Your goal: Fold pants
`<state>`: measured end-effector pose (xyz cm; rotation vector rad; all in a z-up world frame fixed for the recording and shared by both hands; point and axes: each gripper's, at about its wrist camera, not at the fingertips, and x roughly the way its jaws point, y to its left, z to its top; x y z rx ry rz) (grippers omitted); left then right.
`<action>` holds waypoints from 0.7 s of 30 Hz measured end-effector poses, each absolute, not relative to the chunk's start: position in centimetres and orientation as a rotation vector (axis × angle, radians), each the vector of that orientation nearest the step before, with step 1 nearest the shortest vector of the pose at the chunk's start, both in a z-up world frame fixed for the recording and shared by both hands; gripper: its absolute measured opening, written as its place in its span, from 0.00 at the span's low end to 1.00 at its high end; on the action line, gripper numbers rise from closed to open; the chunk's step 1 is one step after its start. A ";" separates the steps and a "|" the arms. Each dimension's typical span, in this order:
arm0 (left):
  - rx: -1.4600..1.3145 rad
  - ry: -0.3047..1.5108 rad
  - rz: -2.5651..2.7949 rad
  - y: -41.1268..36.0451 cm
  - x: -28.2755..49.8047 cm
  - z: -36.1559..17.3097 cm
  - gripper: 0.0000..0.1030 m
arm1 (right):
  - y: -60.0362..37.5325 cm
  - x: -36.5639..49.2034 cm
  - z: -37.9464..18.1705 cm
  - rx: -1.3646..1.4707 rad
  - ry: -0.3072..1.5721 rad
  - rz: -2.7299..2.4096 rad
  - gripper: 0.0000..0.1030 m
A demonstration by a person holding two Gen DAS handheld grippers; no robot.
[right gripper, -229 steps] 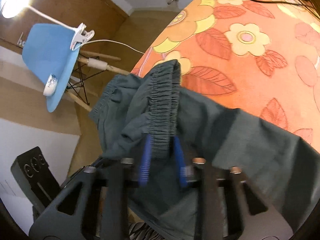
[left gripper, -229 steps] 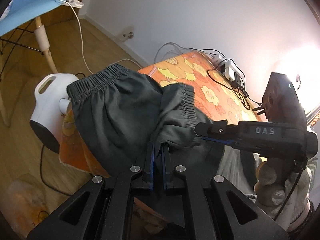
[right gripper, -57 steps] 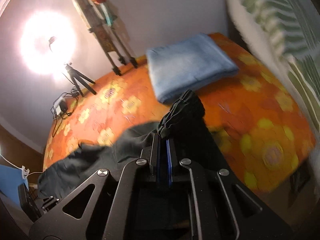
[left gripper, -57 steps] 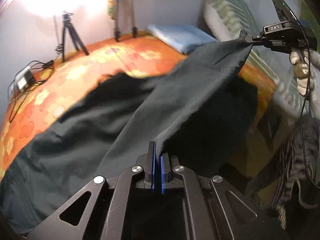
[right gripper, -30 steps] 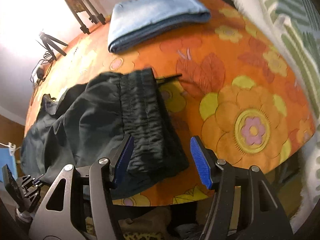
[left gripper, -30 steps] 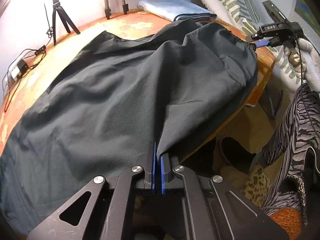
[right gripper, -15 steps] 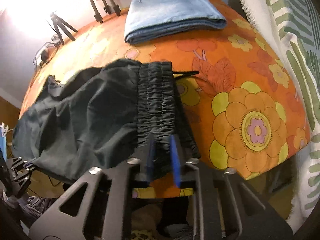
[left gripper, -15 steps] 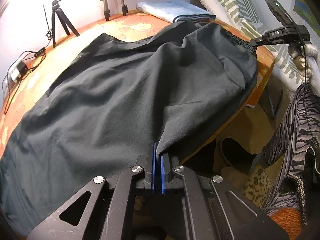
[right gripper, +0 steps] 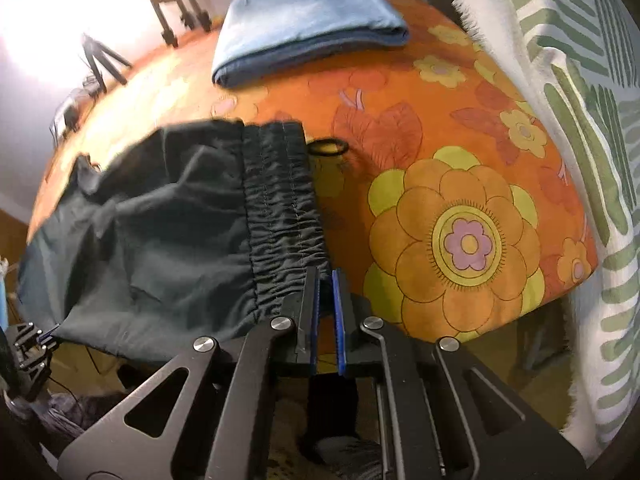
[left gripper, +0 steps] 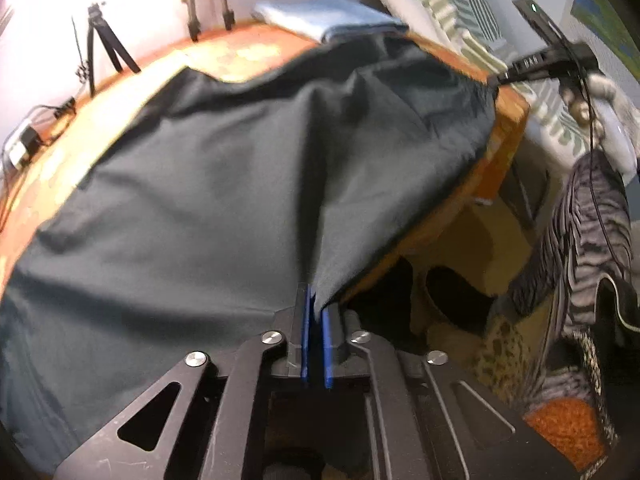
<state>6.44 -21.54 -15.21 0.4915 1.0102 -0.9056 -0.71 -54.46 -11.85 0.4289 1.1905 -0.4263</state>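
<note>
Both claws grip the pants (left gripper: 224, 184): left claw (left gripper: 316, 312) on a hem, right claw (right gripper: 325, 280) on the waistband (right gripper: 280, 208). Keep the cloth between them taut and level while laying it flat.

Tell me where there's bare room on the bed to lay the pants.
Bare bedspread lies between the pants, the folded blue towel and the leaf-print blanket. The far side is crowded: tripods and cables. A black loop lies by the waistband.
</note>
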 end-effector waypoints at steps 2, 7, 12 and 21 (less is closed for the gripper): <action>0.469 1.036 -0.926 -21.1 6.2 -15.1 0.14 | -54.3 -0.7 -11.0 0.379 1.172 -0.449 0.14; 0.365 1.017 -0.897 -19.7 6.7 -13.3 0.20 | -52.4 0.4 -7.3 0.279 1.070 -0.405 0.21; 0.327 1.002 -0.847 -20.3 8.5 -12.5 0.20 | -46.4 5.3 -6.0 0.178 1.042 -0.180 0.21; 0.198 0.936 -0.890 -20.5 9.9 -9.9 0.20 | -38.2 19.2 -6.3 0.154 1.036 0.190 0.53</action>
